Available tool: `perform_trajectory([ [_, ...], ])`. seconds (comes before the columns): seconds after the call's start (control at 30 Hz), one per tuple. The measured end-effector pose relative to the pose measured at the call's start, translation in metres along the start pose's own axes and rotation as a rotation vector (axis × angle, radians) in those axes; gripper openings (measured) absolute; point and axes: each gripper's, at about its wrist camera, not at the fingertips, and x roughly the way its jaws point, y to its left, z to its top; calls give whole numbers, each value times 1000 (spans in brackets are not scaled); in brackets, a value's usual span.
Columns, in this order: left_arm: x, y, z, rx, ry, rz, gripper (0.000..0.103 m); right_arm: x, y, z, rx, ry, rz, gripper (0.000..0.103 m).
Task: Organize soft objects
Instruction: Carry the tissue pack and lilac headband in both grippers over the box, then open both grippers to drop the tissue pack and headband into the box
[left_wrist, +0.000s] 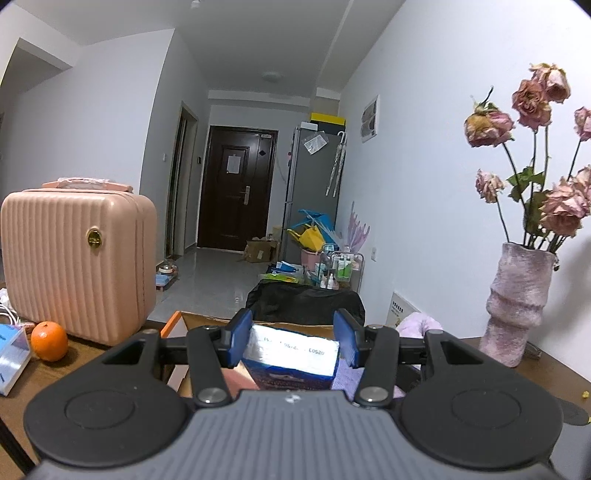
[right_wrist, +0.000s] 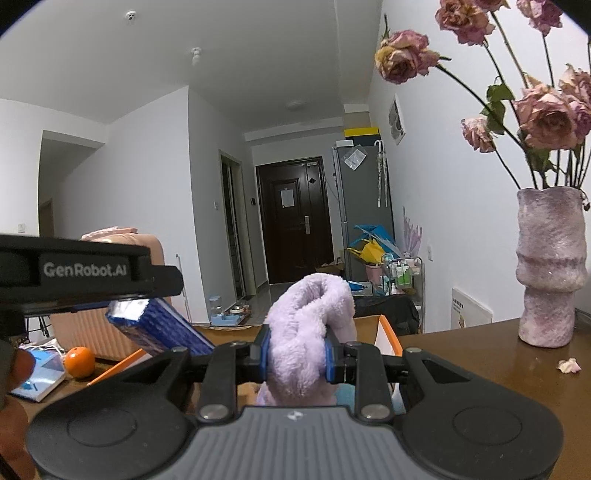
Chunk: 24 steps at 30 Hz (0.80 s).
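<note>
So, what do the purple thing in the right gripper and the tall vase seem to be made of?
The purple thing, squeezed in the right gripper, looks like soft plush or fleece fabric: fuzzy pile, limp rounded folds. The vase looks like ceramic or plaster with a rough, matte, mottled pink-purple finish; it shows no shine, so I cannot say which.

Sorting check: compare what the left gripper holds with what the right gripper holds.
The left gripper grips a blue packet, flat-sided with a silvery printed end. The right gripper squeezes a purple towel, fluffy and bunched. The packet keeps its shape; the towel bulges above the pads. Both are lifted over an open box.
</note>
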Motion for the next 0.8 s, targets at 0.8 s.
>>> perform_trajectory([
  [0.8,92,18,-3,16,42,100,51,78,-1,2,-33,58,17,28],
])
